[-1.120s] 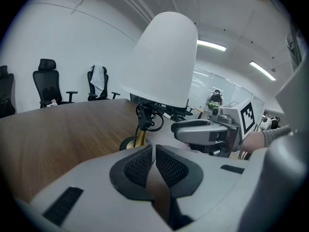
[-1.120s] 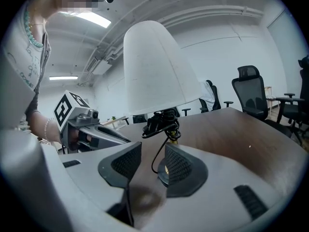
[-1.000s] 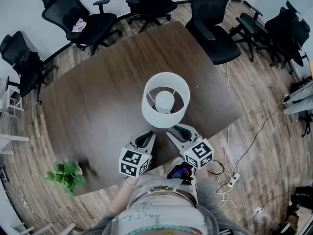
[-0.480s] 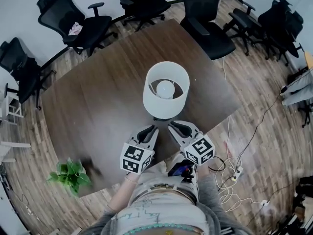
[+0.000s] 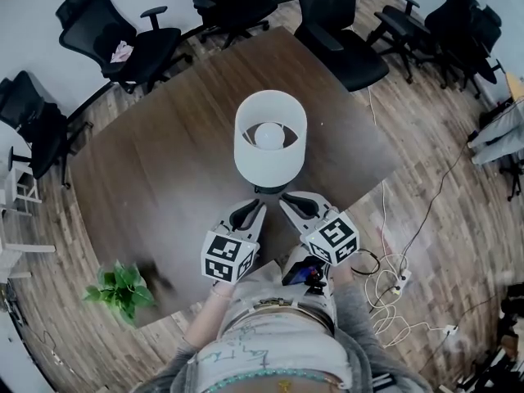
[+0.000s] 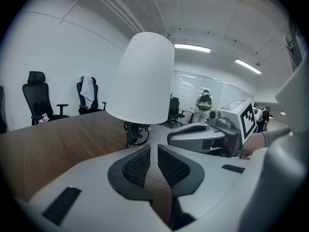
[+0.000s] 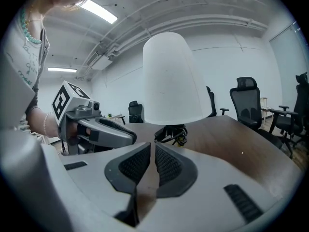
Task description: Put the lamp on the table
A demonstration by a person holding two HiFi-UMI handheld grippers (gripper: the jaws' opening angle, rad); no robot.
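The lamp, with a white shade and a dark base wrapped in its cord, stands upright on the dark wooden table near its front edge. My left gripper and my right gripper sit side by side just in front of the base, apart from it. In the left gripper view the lamp rises beyond the left gripper, which is shut and empty. The right gripper has just been closing and is shut, nothing between its pads. The lamp stands just ahead of it.
Black office chairs ring the far and left sides of the table, with more at the right. A potted plant sits by the near left corner. Cables and a power strip lie on the wooden floor at the right.
The right gripper's jaws have closed with nothing in them. The left gripper has lifted slightly. The lamp stays where it stood on the table; the head view has shifted a little.
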